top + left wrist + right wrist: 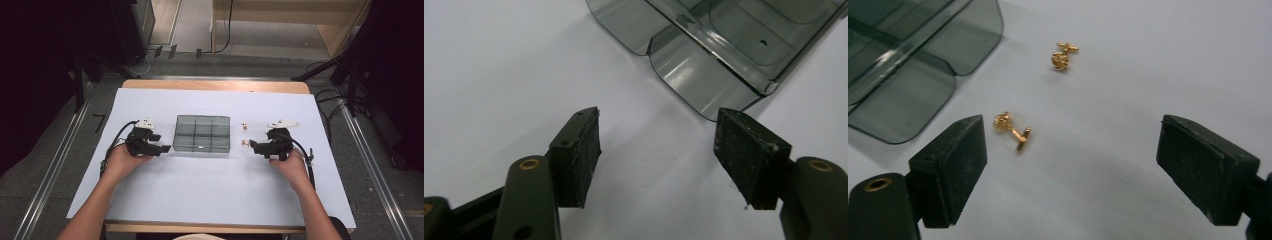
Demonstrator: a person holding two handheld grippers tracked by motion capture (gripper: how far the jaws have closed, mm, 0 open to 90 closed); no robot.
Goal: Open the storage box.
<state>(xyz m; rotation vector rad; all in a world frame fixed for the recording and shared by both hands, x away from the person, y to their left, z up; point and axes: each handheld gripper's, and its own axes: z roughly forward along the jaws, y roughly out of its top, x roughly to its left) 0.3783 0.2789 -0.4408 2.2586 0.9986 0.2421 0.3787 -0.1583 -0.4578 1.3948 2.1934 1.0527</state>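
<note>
Your table (215,86) has a wooden top, mostly covered by a white sheet (210,185). On the sheet you have a smoky clear compartment box (202,133) in the middle, and two gold cufflinks, the nearer cufflink (1011,128) and the farther cufflink (1063,55), just beside its right end.

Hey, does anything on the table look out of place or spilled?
Only the two gold cufflinks: they lie loose on the white sheet beside the divided box, not in a compartment. Nothing looks spilled or damaged.
</note>
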